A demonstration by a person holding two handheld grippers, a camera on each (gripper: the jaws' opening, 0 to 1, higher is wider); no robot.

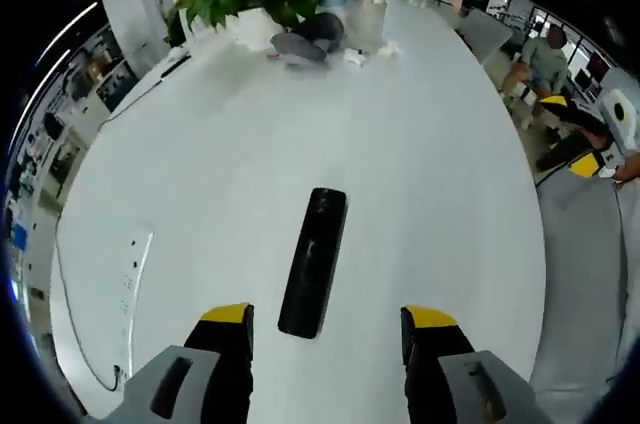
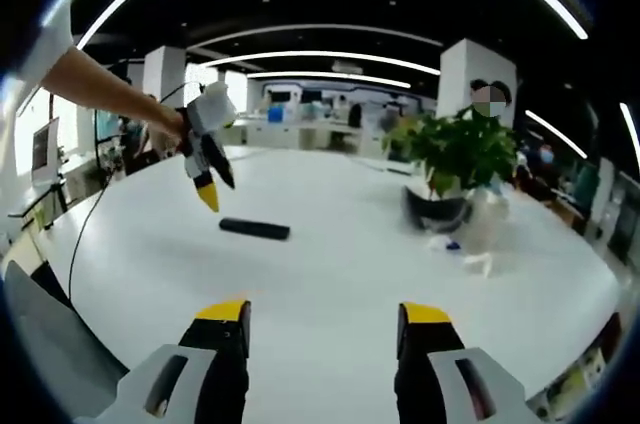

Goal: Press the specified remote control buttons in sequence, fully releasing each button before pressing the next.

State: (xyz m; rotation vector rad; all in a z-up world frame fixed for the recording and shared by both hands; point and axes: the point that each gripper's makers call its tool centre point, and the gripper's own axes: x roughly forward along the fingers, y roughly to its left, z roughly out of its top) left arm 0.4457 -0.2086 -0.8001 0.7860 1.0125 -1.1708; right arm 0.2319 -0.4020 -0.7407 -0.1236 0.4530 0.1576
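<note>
remote (image 1: 314, 262) — black, lies flat on white table (image 1: 420, 174), dead ahead between the left gripper (image 1: 327, 329) jaws, long axis running away from them; left gripper hangs above it, jaws apart, empty | right gripper (image 2: 320, 329) well apart, jaws apart, empty; left is nearer | no readable writing on remote

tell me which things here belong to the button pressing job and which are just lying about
For the job: remote, left gripper, right gripper.

Lying about: potted plant, dark bag, white cable, table.
</note>
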